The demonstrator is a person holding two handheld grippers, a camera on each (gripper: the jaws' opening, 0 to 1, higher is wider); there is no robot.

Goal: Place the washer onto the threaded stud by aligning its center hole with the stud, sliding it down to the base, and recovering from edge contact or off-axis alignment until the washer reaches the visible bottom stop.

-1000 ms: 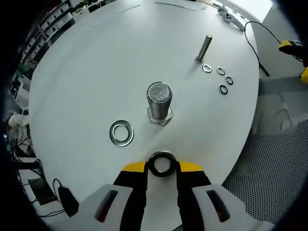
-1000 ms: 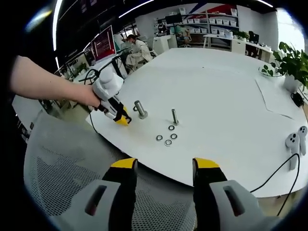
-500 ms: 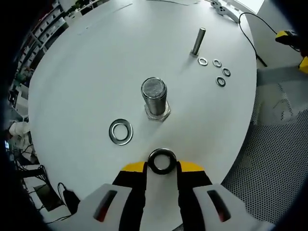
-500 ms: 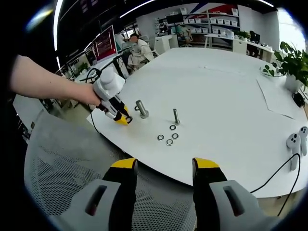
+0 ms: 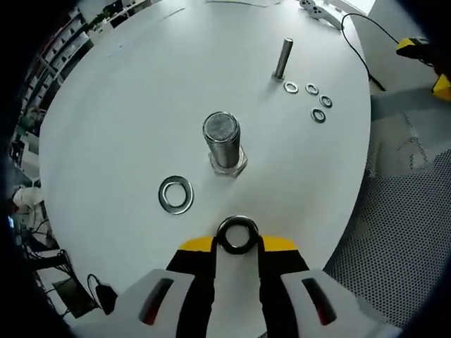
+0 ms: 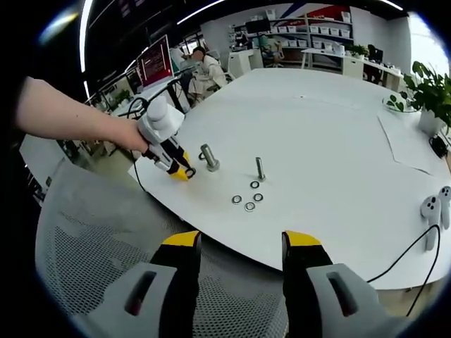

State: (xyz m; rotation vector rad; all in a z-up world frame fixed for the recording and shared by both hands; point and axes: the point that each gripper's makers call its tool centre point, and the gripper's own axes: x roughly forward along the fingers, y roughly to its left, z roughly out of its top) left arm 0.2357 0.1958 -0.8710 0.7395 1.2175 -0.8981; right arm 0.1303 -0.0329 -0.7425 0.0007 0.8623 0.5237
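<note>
Left gripper (image 5: 237, 243) at bottom centre, jaws pinching a washer (image 5: 237, 234). Large threaded stud (image 5: 223, 143) stands mid-frame on white table (image 5: 127, 98); spare washer (image 5: 175, 194) lies flat at its lower left. Thin bolt (image 5: 282, 59) plus four small washers (image 5: 310, 100) upper right.

A white round table (image 6: 331, 134) stands amid shelving (image 6: 310, 35), desks and plants (image 6: 423, 91).

Bare table (image 5: 127, 98) around stud (image 5: 222, 141); loose washer (image 5: 175, 194) lies near its base, left.

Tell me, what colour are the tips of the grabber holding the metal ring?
Yellow, on black fingers; clearest in the left gripper view.
</note>
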